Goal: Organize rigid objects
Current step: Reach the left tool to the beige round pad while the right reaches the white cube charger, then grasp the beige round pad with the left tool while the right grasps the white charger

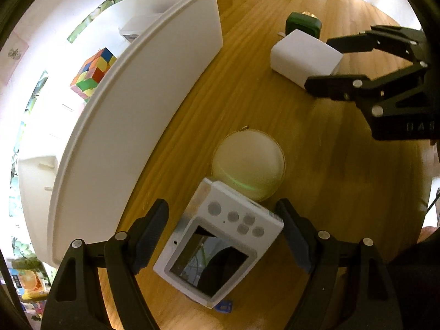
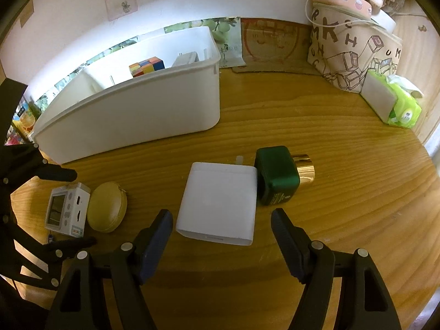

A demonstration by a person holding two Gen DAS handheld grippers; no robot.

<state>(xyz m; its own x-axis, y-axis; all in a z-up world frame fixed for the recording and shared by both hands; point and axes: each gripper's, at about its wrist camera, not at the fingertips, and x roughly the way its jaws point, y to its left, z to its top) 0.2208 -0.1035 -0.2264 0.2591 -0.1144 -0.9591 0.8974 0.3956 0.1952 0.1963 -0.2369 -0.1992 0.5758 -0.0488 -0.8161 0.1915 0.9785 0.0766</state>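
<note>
Straddling a small white camera [image 1: 217, 244] at the bottom centre of the left wrist view, the left gripper [image 1: 222, 236] has its jaws wide, pads clear of the camera's sides. A round cream pouch [image 1: 247, 165] touches the camera's upper edge. A long white bin [image 1: 132, 126] fills the left side, a colour cube [image 1: 92, 71] inside it. At upper right, the right gripper [image 1: 321, 63] brackets a white charger [image 1: 305, 55], with a green bottle [image 1: 302, 23] behind.

In the right wrist view, the right gripper [image 2: 221, 231] sits at bottom centre, jaws wide and apart from the charger [image 2: 217, 203] lying between and just above its fingertips. The green bottle [image 2: 277, 176] touches the charger's right edge. The camera [image 2: 67, 209] and pouch [image 2: 107, 206] lie at left, the bin [image 2: 132, 110] at upper left on the wooden table [image 2: 343, 192].
</note>
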